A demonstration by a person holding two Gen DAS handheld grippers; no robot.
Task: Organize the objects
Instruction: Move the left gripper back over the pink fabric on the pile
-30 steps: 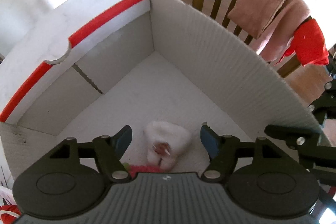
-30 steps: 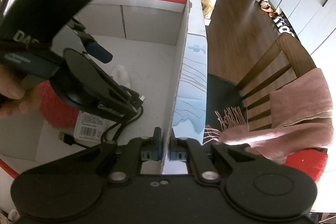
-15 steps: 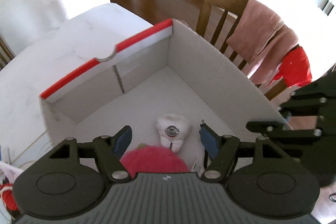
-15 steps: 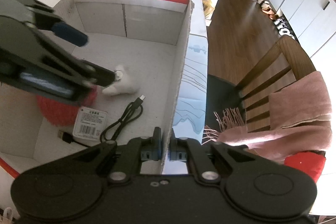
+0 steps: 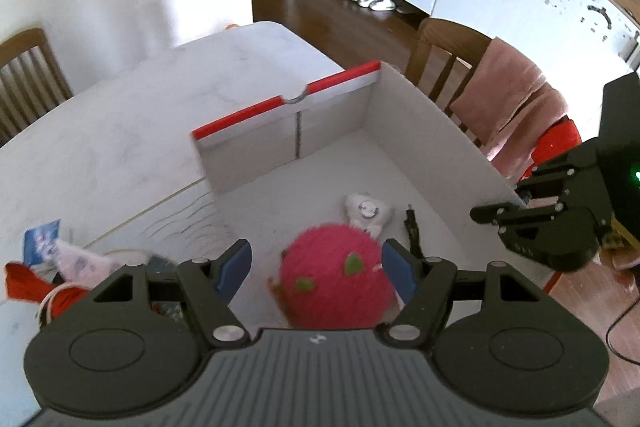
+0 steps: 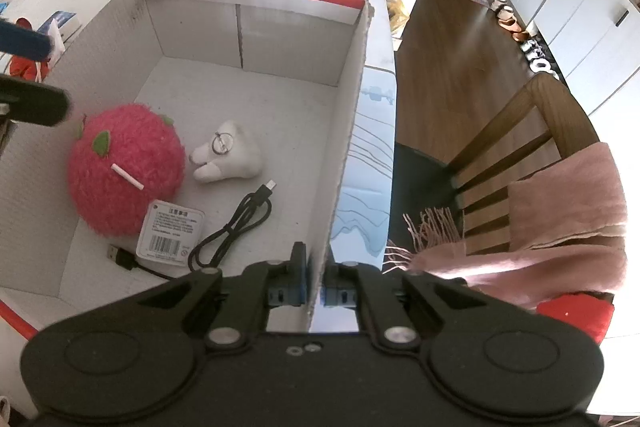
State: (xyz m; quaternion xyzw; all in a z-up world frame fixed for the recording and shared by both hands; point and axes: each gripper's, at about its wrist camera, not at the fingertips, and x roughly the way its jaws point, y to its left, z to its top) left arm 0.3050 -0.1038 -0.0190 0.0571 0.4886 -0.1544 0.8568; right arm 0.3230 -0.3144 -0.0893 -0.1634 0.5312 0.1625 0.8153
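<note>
Progress looks partial to us. Three things already lie on the floor of the cardboard box [image 6: 348,131]: the pink plush ball [image 6: 126,173] toward its left wall, the small white plush [image 6: 228,157] touching it on the right, and the black USB cable [image 6: 224,227] coiled in front of both. We judge these as sorted.

What is left sits outside the box on the bench [image 5: 120,131], to the left: a red cloth item [image 5: 24,285], a pale printed pouch [image 5: 82,261] and a blue-and-white packet [image 5: 42,241], bunched close together. We cannot tell exactly what each one is, and more may lie out of view.

Our left gripper [image 5: 316,273] hangs above the box with its jaws spread wide and nothing between them; the pink ball only shows through the gap, lying below. Our right gripper [image 6: 314,277] has its jaws clenched on the near right wall of the box, one pad inside and one outside, which we take as steadying it.

As for writing, a white tag [image 6: 170,231] on the pink ball carries a barcode and several lines of small print, too fine for us to read. No brand is legible on the box, which shows only a red strip along its rim.
</note>
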